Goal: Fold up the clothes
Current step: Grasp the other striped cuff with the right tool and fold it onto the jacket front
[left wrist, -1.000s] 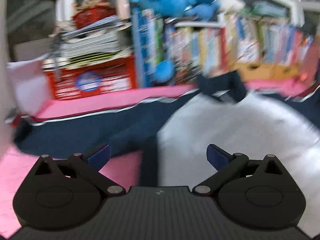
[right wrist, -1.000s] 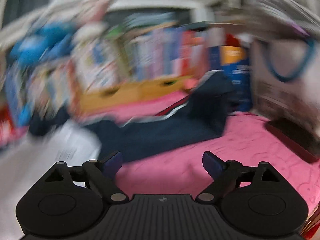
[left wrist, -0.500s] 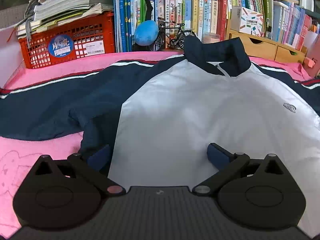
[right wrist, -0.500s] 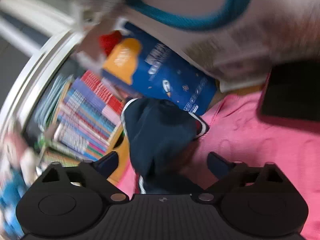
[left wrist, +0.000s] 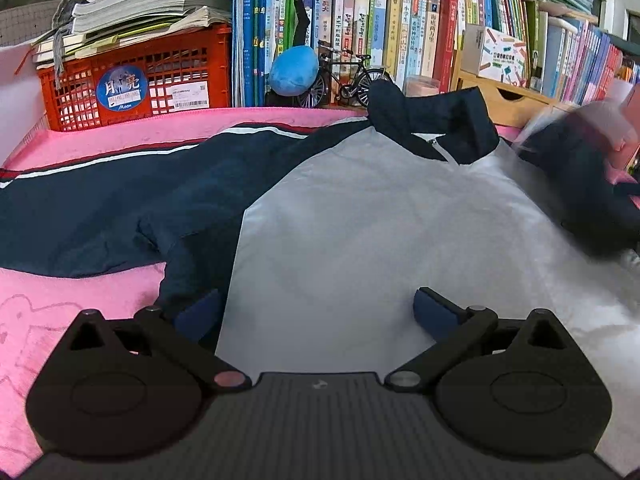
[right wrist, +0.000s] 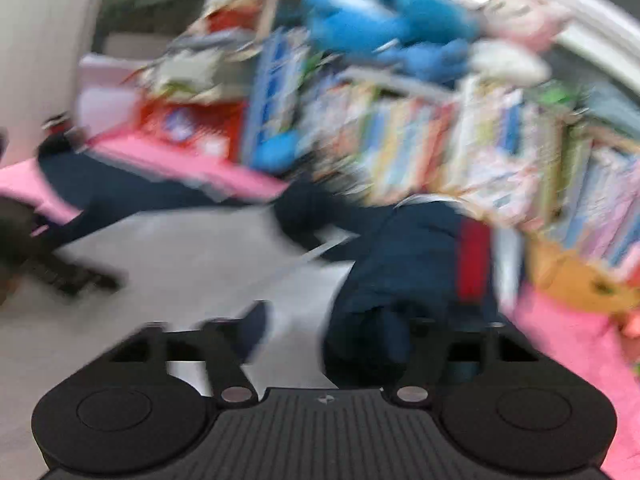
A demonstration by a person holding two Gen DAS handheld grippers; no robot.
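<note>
Left wrist: pink blanket (left wrist: 80, 280), bookshelf (left wrist: 420, 32) behind

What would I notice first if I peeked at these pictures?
A big jacket, white in the middle with dark blue sleeves, lies spread over the pink blanket right in front of the left gripper. Behind it stand a red crate piled with papers and a long row of colourful books, with a tiny toy bicycle at their foot.

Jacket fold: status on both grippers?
Left gripper open, low over the jacket hem. Right gripper opening, navy sleeve between its jaws, view blurred. Nothing in the way.
</note>
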